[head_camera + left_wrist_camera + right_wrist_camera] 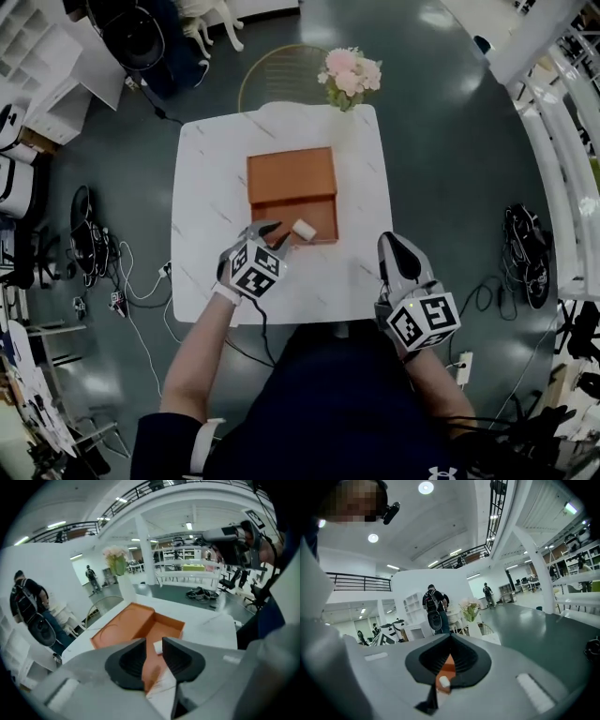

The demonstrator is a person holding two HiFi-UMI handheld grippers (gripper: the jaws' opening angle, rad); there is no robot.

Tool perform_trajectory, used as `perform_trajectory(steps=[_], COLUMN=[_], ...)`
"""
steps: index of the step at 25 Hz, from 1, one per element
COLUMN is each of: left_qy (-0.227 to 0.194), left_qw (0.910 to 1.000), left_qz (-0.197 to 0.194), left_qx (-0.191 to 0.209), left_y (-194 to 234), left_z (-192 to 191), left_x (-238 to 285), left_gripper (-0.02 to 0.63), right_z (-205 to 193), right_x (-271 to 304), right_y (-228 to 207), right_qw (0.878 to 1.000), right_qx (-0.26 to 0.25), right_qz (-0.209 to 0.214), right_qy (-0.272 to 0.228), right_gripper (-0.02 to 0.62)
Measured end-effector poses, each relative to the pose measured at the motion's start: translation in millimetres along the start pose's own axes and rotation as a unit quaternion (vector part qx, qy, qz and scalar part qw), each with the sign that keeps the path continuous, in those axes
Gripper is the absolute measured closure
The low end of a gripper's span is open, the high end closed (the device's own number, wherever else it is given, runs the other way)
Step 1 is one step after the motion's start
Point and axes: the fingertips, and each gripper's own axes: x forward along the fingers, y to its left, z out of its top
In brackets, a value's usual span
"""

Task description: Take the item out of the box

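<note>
An open orange box [314, 208] lies in the middle of the white table [211, 178], its lid [291, 172] folded back on the far side. A small white item [303, 229] rests in the box's near part. My left gripper [274, 235] is at the box's near left corner, jaws open, tips just short of the item. In the left gripper view the item [158, 647] shows in the gap of the left gripper [153, 654], with neither pad pressing on it. My right gripper [392, 244] hovers shut over the table's near right edge, holding nothing; its own view shows the right gripper [449, 644], box [448, 666] and item [444, 682].
A vase of pink flowers [350, 77] stands at the table's far edge, with a round wire chair [267, 70] behind it. Cables and equipment [94, 248] lie on the floor to the left, more gear [527, 248] to the right. People stand far off in the hall.
</note>
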Motion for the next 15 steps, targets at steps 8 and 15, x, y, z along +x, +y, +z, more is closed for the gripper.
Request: perform_trajectory(steps=[8, 15], left_qy=[0.085, 0.167], left_qw=[0.9725, 0.8928], left_qz=[-0.083, -0.147], left_qx=[0.200, 0.392], left_y=[-9.3, -15.2], left_z=[-11.6, -44.9], left_x=[54.0, 95.5], left_gripper=[0.456, 0.402], right_z=[-5.8, -12.4], right_x=[-28.4, -45.9], right_y=[-22.2, -46.6], right_qw=[0.999, 0.995], right_qx=[0.014, 0.060], right_qz=[-0.047, -0.074], right_qy=[-0.006, -0.008], right_gripper=[0.593, 0.592])
